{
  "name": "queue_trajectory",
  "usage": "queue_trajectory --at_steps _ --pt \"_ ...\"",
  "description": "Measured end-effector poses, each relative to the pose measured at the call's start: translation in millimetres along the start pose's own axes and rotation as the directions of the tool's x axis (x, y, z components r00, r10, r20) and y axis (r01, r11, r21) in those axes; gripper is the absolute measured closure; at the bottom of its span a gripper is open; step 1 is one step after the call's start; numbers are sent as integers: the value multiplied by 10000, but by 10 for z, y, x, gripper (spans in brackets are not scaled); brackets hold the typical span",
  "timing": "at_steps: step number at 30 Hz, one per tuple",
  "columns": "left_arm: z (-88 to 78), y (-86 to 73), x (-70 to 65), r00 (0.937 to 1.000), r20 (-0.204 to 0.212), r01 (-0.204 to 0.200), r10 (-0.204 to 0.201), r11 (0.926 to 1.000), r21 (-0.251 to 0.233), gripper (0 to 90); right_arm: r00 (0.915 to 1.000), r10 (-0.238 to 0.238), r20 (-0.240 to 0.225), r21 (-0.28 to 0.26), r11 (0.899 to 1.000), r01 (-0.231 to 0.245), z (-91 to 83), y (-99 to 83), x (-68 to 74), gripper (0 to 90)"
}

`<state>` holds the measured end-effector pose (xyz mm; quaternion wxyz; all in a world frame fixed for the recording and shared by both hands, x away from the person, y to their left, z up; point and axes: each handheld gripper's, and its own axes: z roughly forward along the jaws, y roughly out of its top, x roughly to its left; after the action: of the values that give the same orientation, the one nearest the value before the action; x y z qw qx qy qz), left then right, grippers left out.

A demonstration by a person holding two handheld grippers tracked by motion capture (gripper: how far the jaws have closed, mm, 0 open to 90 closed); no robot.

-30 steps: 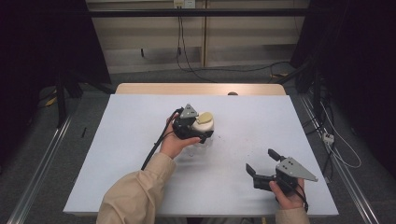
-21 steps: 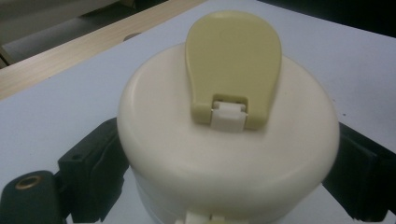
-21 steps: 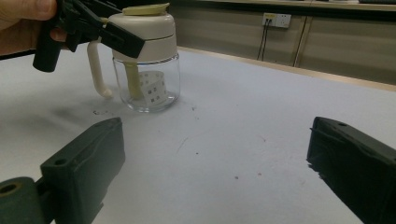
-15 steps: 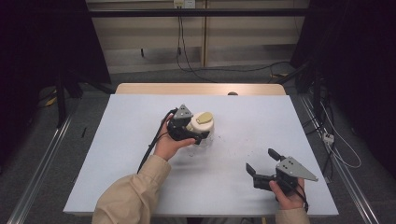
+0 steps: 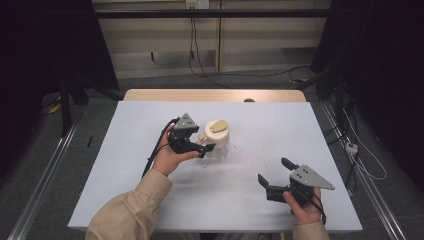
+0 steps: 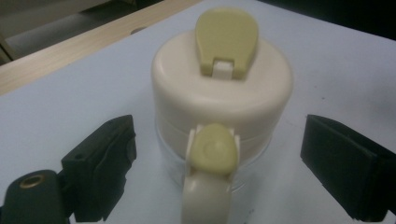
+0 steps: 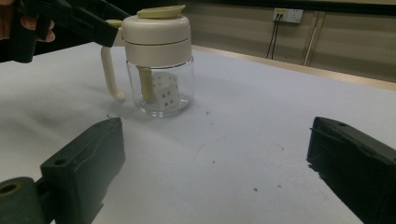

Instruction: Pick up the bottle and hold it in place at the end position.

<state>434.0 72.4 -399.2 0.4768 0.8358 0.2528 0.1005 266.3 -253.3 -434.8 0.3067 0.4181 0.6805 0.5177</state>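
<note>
— Dark curtains hung around the bay, a pale wall with trailing cables behind; what sat on the white table (image 5: pixel 150 200)?

— One glass jar with a cream lid (image 5: pixel 216 140), upright near the middle, its handle turned toward the left gripper (image 5: pixel 202 149).

— How did that gripper stand?

— Wide, jaws spread either side of the lid and touching neither; the jar lay straight ahead of it, handle between the jaws in the left gripper view (image 6: pixel 212 158).

— And the other?

— The right gripper (image 5: pixel 275 175) was also wide and held nothing, well apart near the front edge, so the left hand was the nearer. The jar's long axis ran vertical
</note>
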Motion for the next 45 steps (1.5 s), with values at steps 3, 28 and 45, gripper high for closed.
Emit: queue_trajectory --at_steps 3,28,45 --pt "68 -78 21 9996 140 243 -244 9997 94 93 10000 -4 -33 32 10000 4 18 10 -1 38" --pt "472 -159 21 9994 245 248 -236 9985 -481 65 9966 723 405 499 9960 -743 500 165 -170 61" --pt "531 -123 -20 9993 -107 -352 351 9993 -130 56 9950 687 724 698 9948 -737 824 413 -130 261"
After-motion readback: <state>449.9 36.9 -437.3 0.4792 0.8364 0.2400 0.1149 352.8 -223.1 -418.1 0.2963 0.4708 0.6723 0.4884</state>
